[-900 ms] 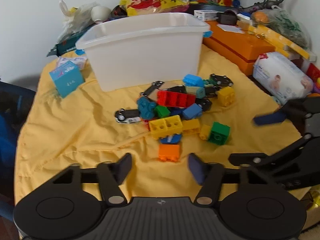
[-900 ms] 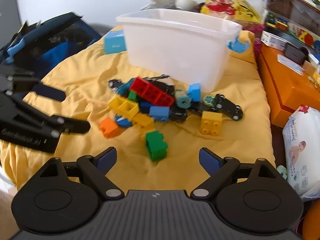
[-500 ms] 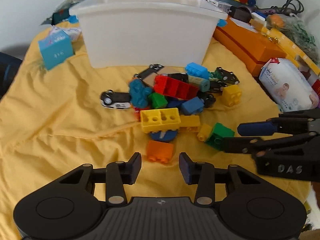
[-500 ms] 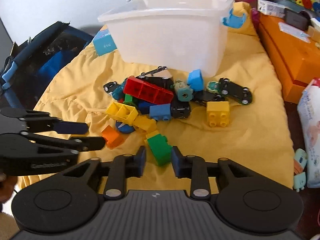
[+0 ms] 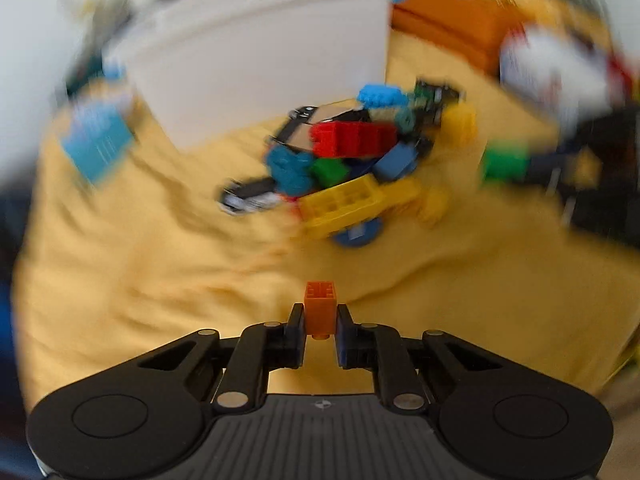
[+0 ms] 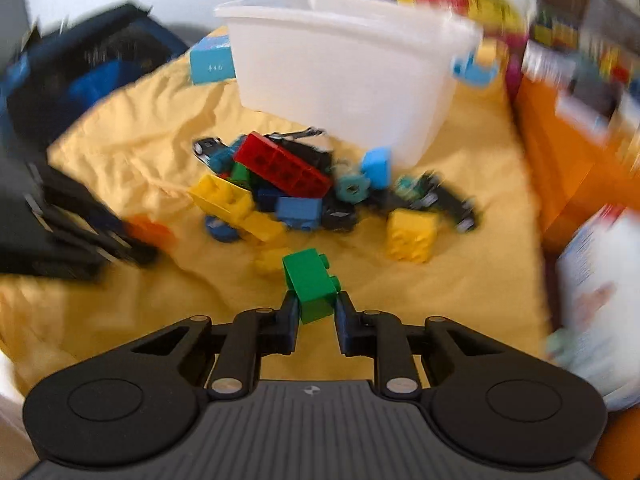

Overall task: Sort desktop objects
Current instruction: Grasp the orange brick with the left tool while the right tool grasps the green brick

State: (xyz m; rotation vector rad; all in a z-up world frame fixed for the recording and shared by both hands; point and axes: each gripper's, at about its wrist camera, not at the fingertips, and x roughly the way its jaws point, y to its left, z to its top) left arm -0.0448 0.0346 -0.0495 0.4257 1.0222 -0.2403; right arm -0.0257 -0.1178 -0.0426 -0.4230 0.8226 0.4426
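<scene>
The orange brick [image 5: 319, 307] is smooth moulded plastic with a soft sheen, and so is the green brick [image 6: 311, 285], whose flat faces catch the light. The left hand-held gripper [image 5: 319, 326] and the right hand-held gripper [image 6: 317, 314] are matt black plastic with small bright metal pins at the joints; the body behind the fingers is ribbed. The yellow cloth [image 6: 472, 280] is a matt woven fabric, creased and rumpled all over. The white bin [image 6: 344, 76] is smooth, slightly translucent plastic with a dull gloss. The red brick [image 6: 282, 166] looks glossy, hard plastic. Blur hides finer texture elsewhere.
</scene>
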